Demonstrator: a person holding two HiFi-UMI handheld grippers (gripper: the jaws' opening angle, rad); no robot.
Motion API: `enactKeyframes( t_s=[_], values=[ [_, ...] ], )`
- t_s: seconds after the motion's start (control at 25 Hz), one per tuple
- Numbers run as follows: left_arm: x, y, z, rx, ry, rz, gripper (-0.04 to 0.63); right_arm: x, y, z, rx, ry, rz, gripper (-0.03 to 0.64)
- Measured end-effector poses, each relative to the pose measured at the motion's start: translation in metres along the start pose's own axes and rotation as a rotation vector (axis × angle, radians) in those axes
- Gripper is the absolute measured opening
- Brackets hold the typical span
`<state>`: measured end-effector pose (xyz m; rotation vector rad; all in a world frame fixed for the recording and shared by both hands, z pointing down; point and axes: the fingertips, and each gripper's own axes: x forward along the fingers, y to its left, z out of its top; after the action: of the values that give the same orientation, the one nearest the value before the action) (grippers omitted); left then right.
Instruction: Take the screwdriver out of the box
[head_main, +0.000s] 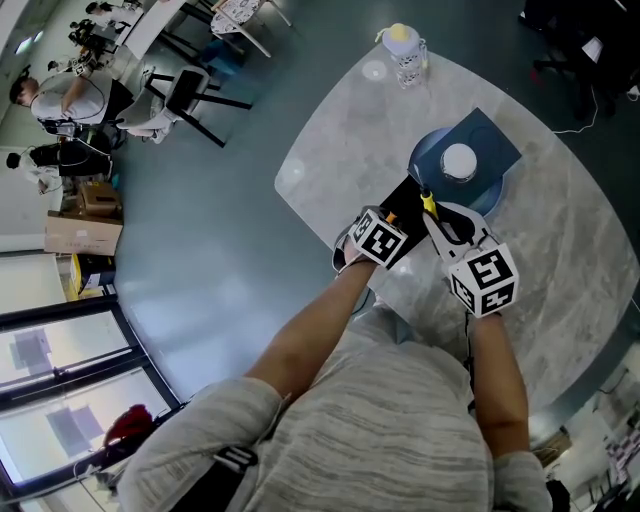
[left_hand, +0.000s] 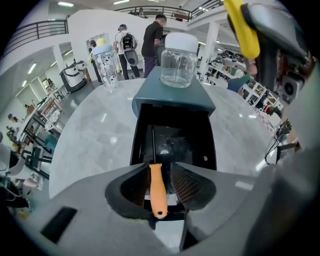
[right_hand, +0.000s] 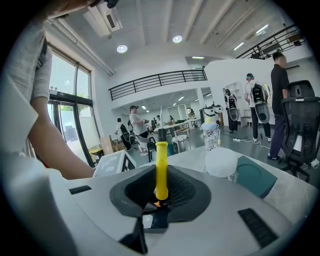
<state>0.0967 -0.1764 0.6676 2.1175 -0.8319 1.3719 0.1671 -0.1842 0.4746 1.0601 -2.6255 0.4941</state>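
An open black box (left_hand: 141, 127) lies on the round marble table (head_main: 570, 250), its dark teal lid (left_hand: 172, 95) at the far end. An orange-handled screwdriver (left_hand: 158, 190) lies in the box, shaft pointing away. My left gripper (left_hand: 159, 172) points steeply down over it, with the handle between its jaws. A gap shows beside the handle, so the gripper is open. In the head view the left gripper (head_main: 398, 216) sits over the box (head_main: 402, 198). My right gripper (right_hand: 161, 185) is shut on a yellow-handled screwdriver (right_hand: 161, 170), held upright just right of the box (head_main: 428, 203).
A clear jar with a white cap (left_hand: 178, 60) stands on the teal lid. A patterned water bottle (head_main: 404, 50) stands at the table's far edge. Chairs and desks (head_main: 190, 95) stand on the floor to the left, and people stand in the background.
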Motion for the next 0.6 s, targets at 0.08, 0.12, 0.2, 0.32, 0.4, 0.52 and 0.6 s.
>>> enactKeyframes(
  t_s=[0.08,0.12,0.2,0.32,0.4,0.52,0.6],
  values=[
    [0.006,0.0,-0.002,-0.006,0.023,0.005,0.138,0.0,-0.003,-0.001,0.003,0.0,0.001,0.064],
    [0.008,0.001,-0.003,-0.008,0.034,0.008,0.14,0.0,-0.004,-0.002,0.004,0.001,0.002,0.064],
    [0.012,0.002,-0.005,-0.008,0.055,0.018,0.14,0.0,-0.005,-0.002,0.007,0.002,0.002,0.064],
    [0.016,0.003,-0.007,0.007,0.073,0.043,0.138,0.0,-0.007,-0.001,0.012,0.0,0.001,0.064],
    [0.019,0.002,-0.01,0.013,0.086,0.052,0.138,0.0,-0.007,-0.001,0.013,0.001,0.002,0.064],
    [0.025,0.002,-0.015,0.011,0.104,0.053,0.138,0.002,-0.007,-0.001,0.009,0.003,0.008,0.064],
    [0.026,0.001,-0.016,0.01,0.103,0.046,0.138,0.003,-0.007,-0.001,0.008,0.005,0.011,0.064]
  ],
)
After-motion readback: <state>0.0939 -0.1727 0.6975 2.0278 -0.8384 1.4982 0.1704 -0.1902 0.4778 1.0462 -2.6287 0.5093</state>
